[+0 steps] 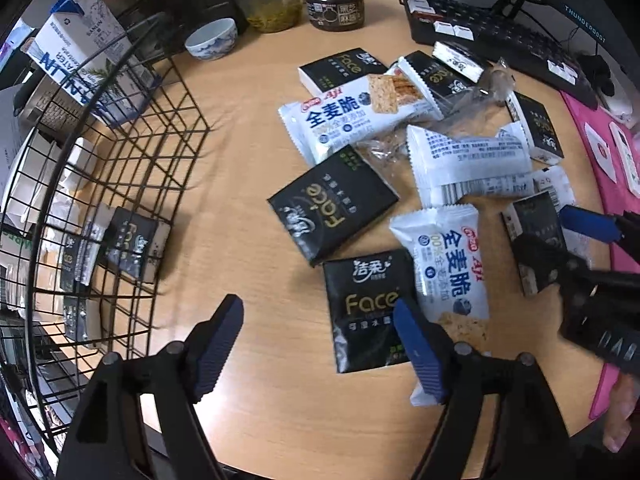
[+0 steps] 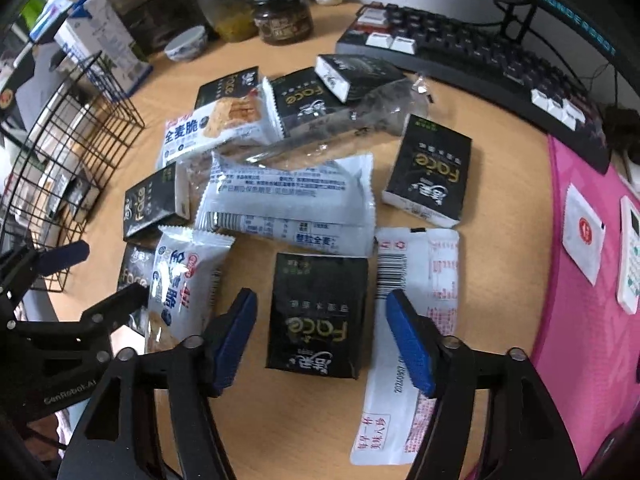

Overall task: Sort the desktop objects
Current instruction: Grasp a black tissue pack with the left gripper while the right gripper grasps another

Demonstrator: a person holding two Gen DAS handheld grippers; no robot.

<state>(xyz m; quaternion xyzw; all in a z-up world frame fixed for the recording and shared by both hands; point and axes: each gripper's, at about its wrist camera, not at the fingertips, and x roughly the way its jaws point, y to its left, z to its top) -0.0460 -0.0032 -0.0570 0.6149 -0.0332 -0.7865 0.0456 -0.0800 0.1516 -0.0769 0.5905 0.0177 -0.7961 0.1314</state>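
Observation:
Several black "Face" tissue packs and white cracker packets lie scattered on the wooden desk. My left gripper is open and empty, hovering beside a black tissue pack next to a white cracker packet. A black wire basket at left holds several tissue packs. My right gripper is open, its fingers on either side of a black tissue pack, not closed on it. It also shows in the left wrist view.
A keyboard and monitor stand at the back right. A dark jar, a glass jar and a small bowl stand at the back. A carton stands behind the basket. A pink mat lies at right.

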